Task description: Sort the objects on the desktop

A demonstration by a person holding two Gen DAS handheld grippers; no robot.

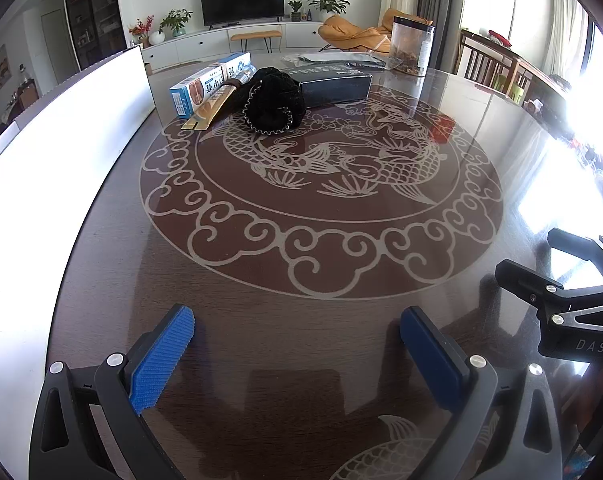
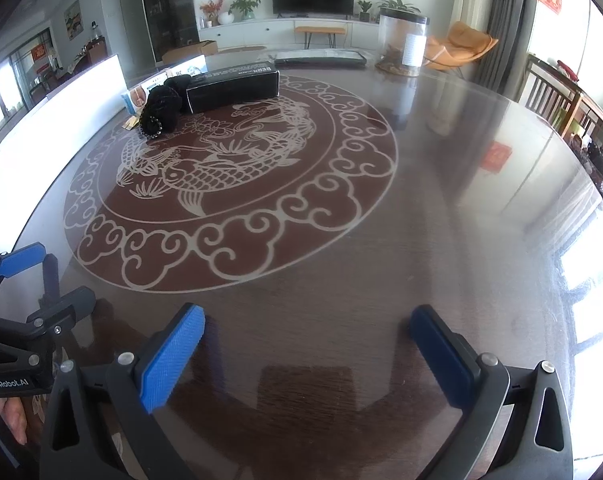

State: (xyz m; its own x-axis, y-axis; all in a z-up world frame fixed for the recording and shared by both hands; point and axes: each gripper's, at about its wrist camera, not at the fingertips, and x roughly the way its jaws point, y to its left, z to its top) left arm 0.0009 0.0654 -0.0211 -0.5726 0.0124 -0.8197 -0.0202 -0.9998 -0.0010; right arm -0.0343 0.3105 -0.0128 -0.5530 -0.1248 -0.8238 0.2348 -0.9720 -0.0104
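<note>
Each hand-held gripper is built the same way — a dark grey plastic frame whose two curved arms carry triangular cut-outs and round silver screw heads at the pivots. The left gripper (image 1: 297,328) ends in two rectangular blue pads (image 1: 163,356) with a fine ribbed texture, and its body shows the white lettering "GenRobot.AI" in the right wrist view. The right gripper (image 2: 307,328) has matching blue pads (image 2: 173,360) on black backing; its side bears faint "DAS" letters. Fingertips (image 2: 15,416) of the person's hand wrap the left handle.
</note>
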